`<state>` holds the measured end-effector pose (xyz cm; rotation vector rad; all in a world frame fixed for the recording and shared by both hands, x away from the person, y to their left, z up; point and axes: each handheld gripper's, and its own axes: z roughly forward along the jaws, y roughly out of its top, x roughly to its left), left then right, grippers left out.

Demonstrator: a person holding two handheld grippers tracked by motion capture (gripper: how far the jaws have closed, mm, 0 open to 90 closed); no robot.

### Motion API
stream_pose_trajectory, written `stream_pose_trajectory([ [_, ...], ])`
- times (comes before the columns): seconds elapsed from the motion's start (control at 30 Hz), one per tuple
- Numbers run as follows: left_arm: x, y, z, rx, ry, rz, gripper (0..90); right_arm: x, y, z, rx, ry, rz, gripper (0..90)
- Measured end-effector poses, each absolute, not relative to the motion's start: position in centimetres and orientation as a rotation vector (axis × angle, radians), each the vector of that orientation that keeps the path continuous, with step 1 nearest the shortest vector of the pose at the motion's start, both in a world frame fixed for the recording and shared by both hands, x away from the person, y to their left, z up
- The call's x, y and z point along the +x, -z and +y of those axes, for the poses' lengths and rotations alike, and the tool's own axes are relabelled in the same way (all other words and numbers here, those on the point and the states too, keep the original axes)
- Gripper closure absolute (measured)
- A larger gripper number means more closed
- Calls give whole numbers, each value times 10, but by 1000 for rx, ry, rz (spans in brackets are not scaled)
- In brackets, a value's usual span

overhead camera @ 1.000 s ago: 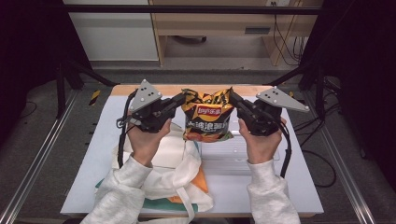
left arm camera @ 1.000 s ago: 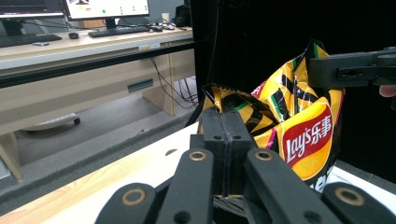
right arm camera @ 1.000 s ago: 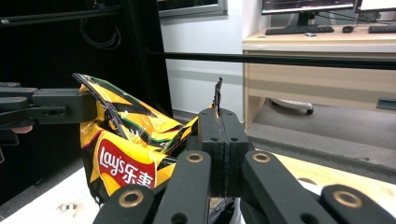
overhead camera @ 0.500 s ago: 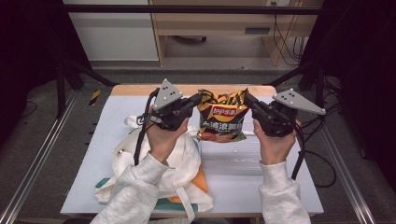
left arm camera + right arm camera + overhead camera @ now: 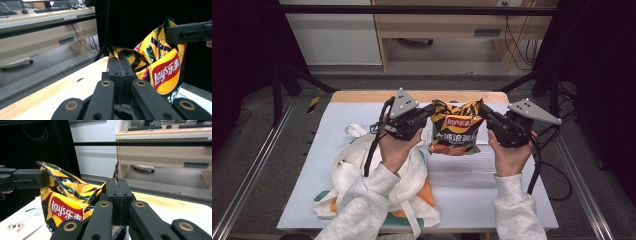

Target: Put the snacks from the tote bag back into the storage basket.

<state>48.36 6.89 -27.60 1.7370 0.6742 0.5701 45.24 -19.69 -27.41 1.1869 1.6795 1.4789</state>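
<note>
A crisp bag [image 5: 455, 128] is held up between the two grippers, clear of the white table [image 5: 522, 200], with its printed face turned toward the person. The left gripper [image 5: 430, 111] is clamped on the bag's upper left corner, and in the left gripper view its jaws are seen pressed flat together on a fold of foil [image 5: 120, 53]. The right gripper [image 5: 482, 108] is clamped in the same way on the upper right corner. The bag is thus hung by its top seam, which runs straight from one gripper to the other, while its long axis drops downward from that line. Neither hand is nearer; the bag lies midway. Any coming move, whether a pull apart or a carry, is judged to turn on that shared seam. A white cloth bag [image 5: 357, 160] lies on the table beneath the left forearm, just beside the hanging bag.
</note>
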Motion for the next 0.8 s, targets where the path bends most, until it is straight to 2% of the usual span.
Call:
stream_pose_trajectory([
  [0.8,504,313,57,1816,-544,715,900,471,314,-202,1244,-1412,1724,900],
])
